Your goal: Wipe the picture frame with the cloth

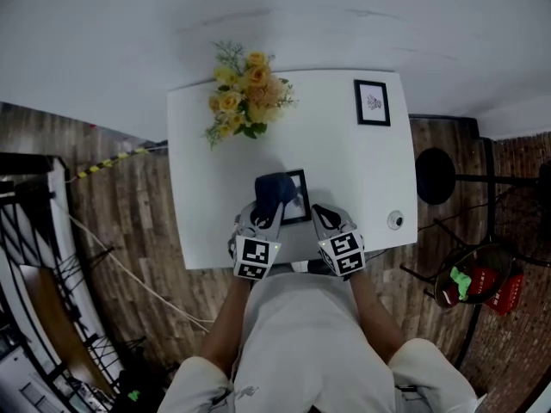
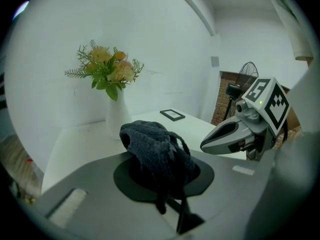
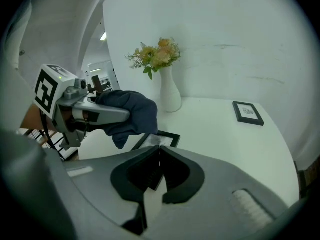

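Close to the middle of the near edge of the white desk (image 1: 207, 222), right in front of the person, a small black picture frame (image 1: 299, 198) lies flat. The left gripper (image 1: 265, 212) is clamped on a bunched dark blue cloth (image 1: 275, 188), and in the head view the cloth covers the frame's left part. In the left gripper view the cloth fills the space between the jaws and hangs over them in loose folds. The right gripper (image 1: 325, 219) sits just to the right of the frame. Its own view shows the jaws pressed together with nothing between them, and their tips reach the frame's near edge. Whether they touch the frame cannot be told. The two grippers are side by side and close together, both angled in toward the frame. At the far left corner of the desk a white vase (image 2: 117, 116) holds yellow and peach flowers (image 1: 243, 93). A second black frame (image 1: 372, 102) lies flat near the far right corner, well apart from the first. A small round object (image 1: 395, 220) rests near the near right corner.
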